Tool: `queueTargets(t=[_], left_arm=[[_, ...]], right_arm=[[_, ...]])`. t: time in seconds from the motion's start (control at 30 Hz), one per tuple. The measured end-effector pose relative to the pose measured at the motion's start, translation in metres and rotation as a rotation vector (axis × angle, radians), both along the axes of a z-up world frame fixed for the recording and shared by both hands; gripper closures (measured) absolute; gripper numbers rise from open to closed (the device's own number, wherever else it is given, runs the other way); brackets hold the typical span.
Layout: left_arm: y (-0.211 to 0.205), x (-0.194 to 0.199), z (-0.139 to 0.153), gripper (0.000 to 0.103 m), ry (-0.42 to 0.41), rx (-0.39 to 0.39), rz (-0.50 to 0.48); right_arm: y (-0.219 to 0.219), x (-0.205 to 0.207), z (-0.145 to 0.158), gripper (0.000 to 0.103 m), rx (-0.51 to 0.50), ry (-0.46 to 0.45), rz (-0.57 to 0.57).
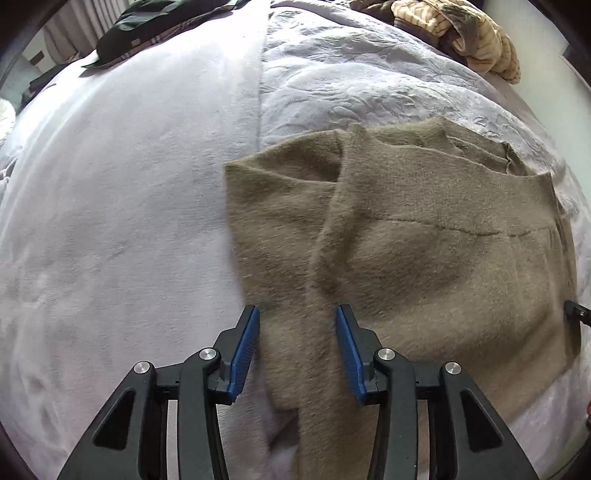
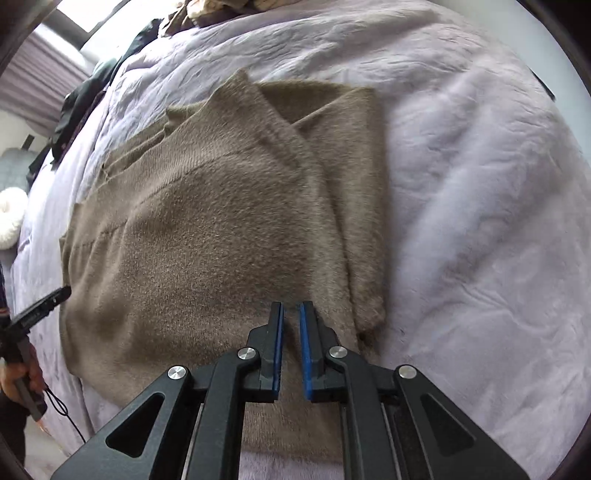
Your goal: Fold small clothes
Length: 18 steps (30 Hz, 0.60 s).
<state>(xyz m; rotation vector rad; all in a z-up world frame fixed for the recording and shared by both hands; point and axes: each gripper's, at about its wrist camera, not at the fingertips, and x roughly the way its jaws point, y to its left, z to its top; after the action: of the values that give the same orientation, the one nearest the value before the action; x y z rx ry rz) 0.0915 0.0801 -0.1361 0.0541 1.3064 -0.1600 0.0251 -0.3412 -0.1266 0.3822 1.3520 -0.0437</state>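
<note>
A taupe knit sweater (image 1: 424,240) lies partly folded on a lavender blanket (image 1: 110,221), its sleeves crossed over its body. My left gripper (image 1: 297,314) points down at the sweater's left part and stands open. A long folded strip of the knit runs between its blue pads (image 1: 245,343), which are not pressing on it. In the right wrist view my right gripper (image 2: 291,306) is shut just above the sweater (image 2: 203,240) near its folded right edge, and I see no fabric gathered between its pads. The right gripper's tip (image 1: 576,312) shows at the frame's right edge.
Striped beige clothes (image 1: 472,33) and a dark garment (image 1: 147,29) lie heaped at the far side of the bed. A hand (image 2: 22,373) holds the left gripper's handle at the left. A white fluffy item (image 2: 9,218) sits beyond the bed edge. The blanket (image 2: 480,221) spreads right of the sweater.
</note>
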Motion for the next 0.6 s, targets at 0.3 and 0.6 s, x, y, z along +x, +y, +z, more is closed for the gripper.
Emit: queueTargets(t=[0.3,0.6], left_arm=[[0.022,-0.003,0.004,0.047,0.032,-0.019,0.102],[0.02,-0.03,0.027,0.047,0.045,-0.062,0.093]], right_arm=[[-0.011,-0.043,0.022,0.093,0.052,0.019,-0.085],[0.019,-0.059,0.036,0.088,0.135,0.045,-0.087]])
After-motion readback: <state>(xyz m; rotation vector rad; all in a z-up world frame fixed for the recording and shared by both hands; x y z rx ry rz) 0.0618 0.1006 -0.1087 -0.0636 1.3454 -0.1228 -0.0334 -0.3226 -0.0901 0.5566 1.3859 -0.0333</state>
